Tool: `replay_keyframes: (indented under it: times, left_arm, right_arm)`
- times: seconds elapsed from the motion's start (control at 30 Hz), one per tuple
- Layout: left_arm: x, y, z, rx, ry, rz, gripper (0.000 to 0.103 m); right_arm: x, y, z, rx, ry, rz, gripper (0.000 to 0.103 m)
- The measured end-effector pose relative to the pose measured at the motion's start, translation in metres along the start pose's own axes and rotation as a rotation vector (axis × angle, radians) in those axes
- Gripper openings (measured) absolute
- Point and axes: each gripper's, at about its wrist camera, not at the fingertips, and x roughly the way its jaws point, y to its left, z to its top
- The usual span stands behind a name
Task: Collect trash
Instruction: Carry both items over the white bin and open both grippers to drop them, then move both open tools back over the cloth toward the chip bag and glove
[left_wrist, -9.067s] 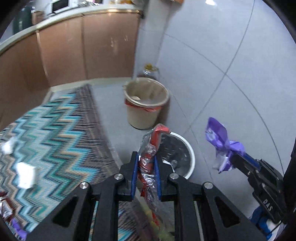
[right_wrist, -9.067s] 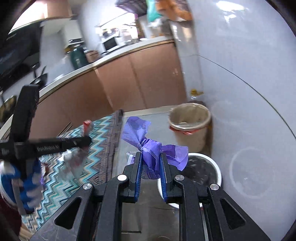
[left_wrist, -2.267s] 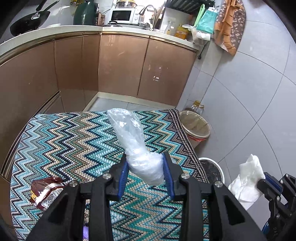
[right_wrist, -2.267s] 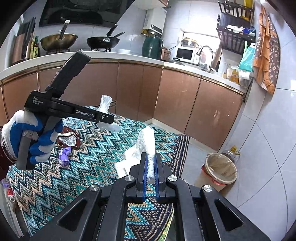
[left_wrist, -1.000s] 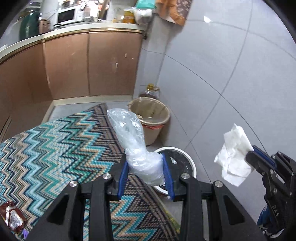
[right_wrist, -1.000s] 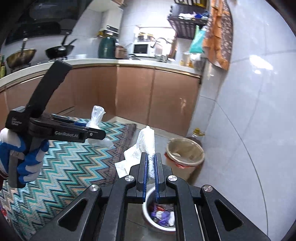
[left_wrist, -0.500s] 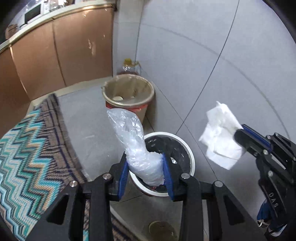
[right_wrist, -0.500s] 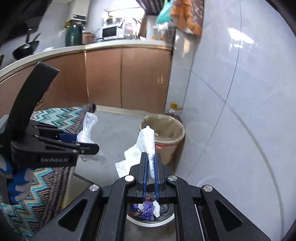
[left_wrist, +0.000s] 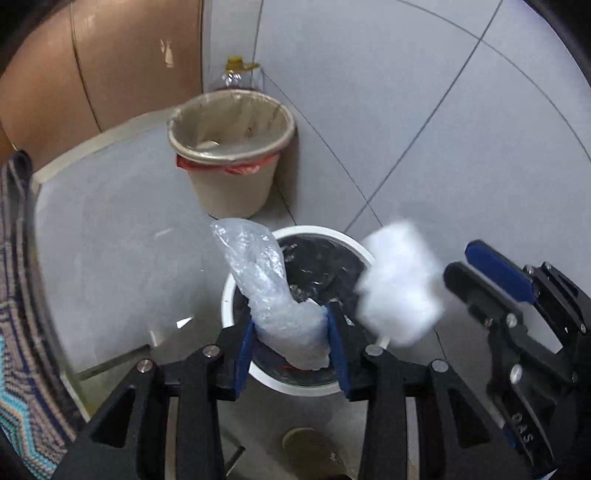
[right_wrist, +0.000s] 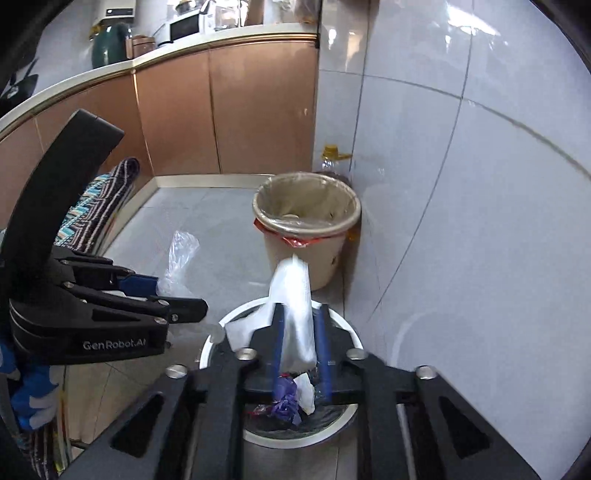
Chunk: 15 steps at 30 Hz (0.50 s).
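Observation:
My left gripper (left_wrist: 290, 345) is shut on a crumpled clear plastic bag (left_wrist: 273, 295) and holds it over the white-rimmed trash bin (left_wrist: 236, 284) with a black liner. My right gripper (right_wrist: 299, 354) is open above the same bin (right_wrist: 343, 325). A white tissue (right_wrist: 295, 314) is blurred and dropping between its fingers; it also shows in the left wrist view (left_wrist: 399, 295), loose in the air off the right gripper (left_wrist: 476, 269). Purple and white trash (right_wrist: 286, 402) lies inside the bin.
A beige bin (left_wrist: 231, 162) with a red liner edge stands against the tiled wall behind the white bin, with a yellow-capped bottle (left_wrist: 238, 74) behind it. A zigzag rug (left_wrist: 18, 332) lies at the left. Brown cabinets (right_wrist: 221, 110) run along the back.
Both grippers have moved from over the rug to above the white bin. My right gripper has opened and let go of the tissue, which now falls. The left still holds the plastic bag.

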Motion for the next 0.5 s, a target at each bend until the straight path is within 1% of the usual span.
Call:
replay_keyframes:
  times: [0.03, 0.07, 0.23, 0.33, 0.5]
  left_arm:
    - [0.003, -0.001, 0.0, 0.002, 0.007, -0.006, 0.036]
    - [0.005, -0.002, 0.0, 0.004, 0.013, -0.011, 0.036]
    - [0.009, -0.002, 0.0, -0.008, 0.023, -0.033, 0.038]
    - [0.008, -0.001, 0.002, -0.02, 0.026, -0.041, 0.039]
    - [0.003, 0.0, 0.002, -0.049, 0.024, -0.06, 0.04]
  right_arm:
    - [0.0, -0.001, -0.001, 0.005, 0.001, -0.003, 0.035]
    - [0.001, -0.002, -0.002, 0.008, 0.001, -0.008, 0.037]
    - [-0.003, -0.006, -0.005, 0.032, 0.003, -0.028, 0.038]
    - [-0.013, -0.009, -0.004, 0.056, -0.013, -0.036, 0.041]
    - [-0.032, -0.008, 0.002, 0.055, -0.047, -0.05, 0.041]
